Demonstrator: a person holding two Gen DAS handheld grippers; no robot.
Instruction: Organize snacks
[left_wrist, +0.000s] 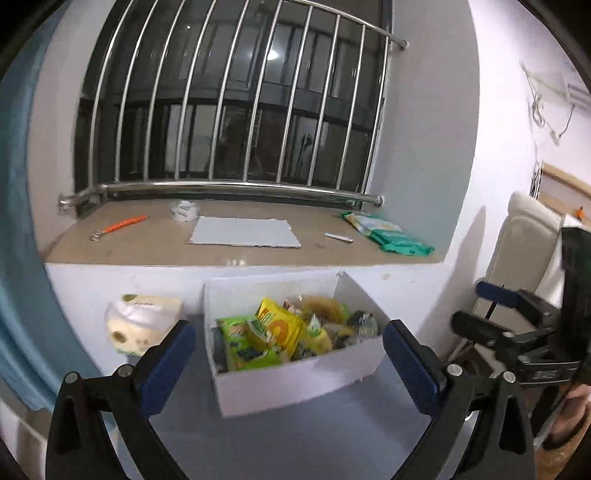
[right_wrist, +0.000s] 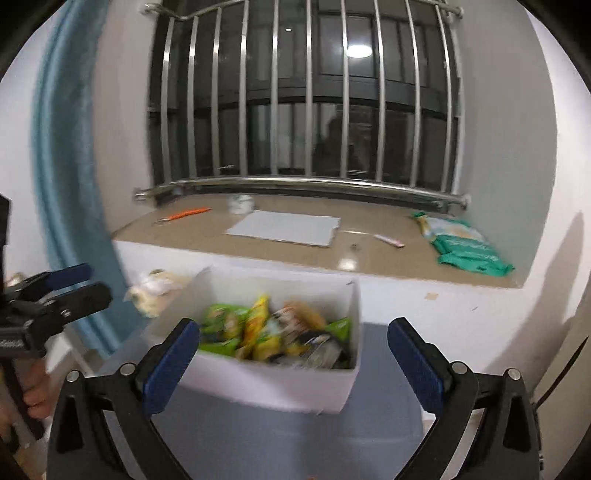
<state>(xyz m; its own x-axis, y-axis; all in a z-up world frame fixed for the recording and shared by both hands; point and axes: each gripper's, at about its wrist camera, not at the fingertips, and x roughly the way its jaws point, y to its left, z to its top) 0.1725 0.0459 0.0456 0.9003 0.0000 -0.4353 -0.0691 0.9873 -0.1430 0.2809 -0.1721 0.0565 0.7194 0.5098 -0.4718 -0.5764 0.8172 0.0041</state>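
A white cardboard box (left_wrist: 295, 380) stands on a grey table, filled with several snack packets: a yellow packet (left_wrist: 279, 328) on top, green ones (left_wrist: 243, 347) at the left. My left gripper (left_wrist: 290, 350) is open and empty, held a little before and above the box. In the right wrist view the box (right_wrist: 280, 387) and its snacks (right_wrist: 273, 332) are blurred. My right gripper (right_wrist: 293, 354) is open and empty, in front of the box. The right gripper also shows at the right of the left wrist view (left_wrist: 495, 306); the left gripper shows at the left of the right wrist view (right_wrist: 70, 288).
A wrapped paper roll (left_wrist: 140, 321) stands left of the box. Behind is a brown window ledge (left_wrist: 147, 247) with a grey sheet (left_wrist: 243, 232), an orange-handled tool (left_wrist: 118, 227), a tape roll (left_wrist: 184, 211), a green-white packet (left_wrist: 388, 232) and a window grille. A blue curtain (right_wrist: 70, 184) hangs left.
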